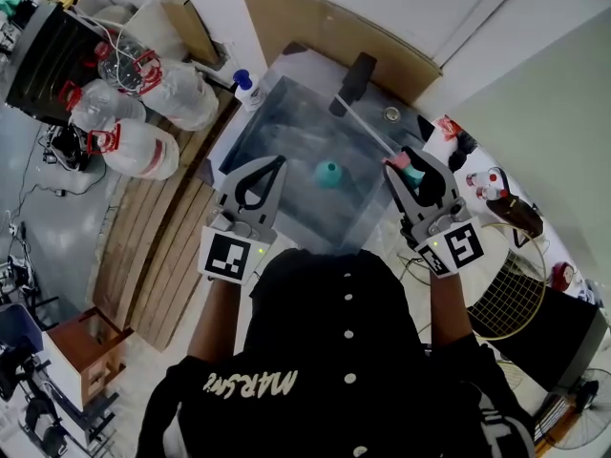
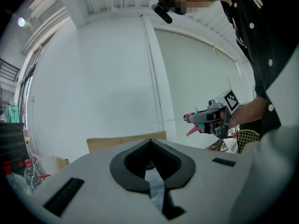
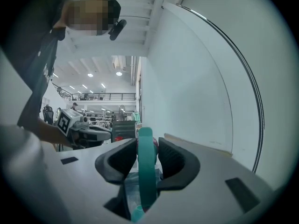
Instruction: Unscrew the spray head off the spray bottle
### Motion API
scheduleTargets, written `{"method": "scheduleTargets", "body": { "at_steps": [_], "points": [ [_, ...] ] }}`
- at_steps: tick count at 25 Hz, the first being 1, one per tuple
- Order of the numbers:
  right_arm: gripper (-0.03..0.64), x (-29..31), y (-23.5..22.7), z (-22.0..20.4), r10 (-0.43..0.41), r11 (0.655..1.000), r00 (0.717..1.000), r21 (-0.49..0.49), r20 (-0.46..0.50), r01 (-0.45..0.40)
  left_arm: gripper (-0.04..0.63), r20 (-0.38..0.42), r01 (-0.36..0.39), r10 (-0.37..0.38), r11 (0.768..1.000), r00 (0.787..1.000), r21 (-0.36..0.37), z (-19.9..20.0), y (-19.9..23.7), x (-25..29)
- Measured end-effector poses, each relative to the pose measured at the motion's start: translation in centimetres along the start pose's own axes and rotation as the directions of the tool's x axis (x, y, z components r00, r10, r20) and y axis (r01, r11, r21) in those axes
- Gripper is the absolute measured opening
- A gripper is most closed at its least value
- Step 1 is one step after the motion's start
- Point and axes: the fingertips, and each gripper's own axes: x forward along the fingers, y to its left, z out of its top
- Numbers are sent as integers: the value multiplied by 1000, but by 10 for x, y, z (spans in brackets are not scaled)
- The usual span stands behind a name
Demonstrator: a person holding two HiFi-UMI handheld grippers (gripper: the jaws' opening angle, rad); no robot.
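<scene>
Head view shows the person standing at a grey tabletop (image 1: 286, 127) with a gripper in each hand. The right gripper (image 1: 408, 166) is closed on the spray head (image 1: 412, 172) and holds it in the air above the tabletop's right side. In the right gripper view both pads press flat against its teal plastic. From the left gripper view the head shows side-on, with a pink nozzle and trigger and no bottle under it, so it looks already free of its thread. A small teal thing, standing alone on the tabletop between the two grippers and a little farther off, is probably the spray bottle (image 1: 327, 173) seen from above, though its body is too small to read. The left gripper (image 1: 278, 164) is level with the right one, its jaws together on nothing. The head is likely light, hard and somewhat slick. Its trigger looks the weakest part, so the pads belong on the solid body or collar, as they sit now. The bottle would probably be light and easy to tip or spin, so it is best taken around its body below the neck.
</scene>
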Motion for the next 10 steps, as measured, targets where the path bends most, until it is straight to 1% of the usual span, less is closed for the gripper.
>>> {"method": "scheduleTargets", "body": {
  "at_steps": [6, 10],
  "points": [
    [156, 2, -1, -3, -7, 1000, 1000, 4, -2, 7, 25, -2, -6, 6, 1000, 1000, -3, 0, 4, 0],
    [156, 2, 0, -4, -6, 1000, 1000, 4, 2, 6, 25, 3, -5, 5, 1000, 1000, 9, 0, 4, -2]
  ]
}}
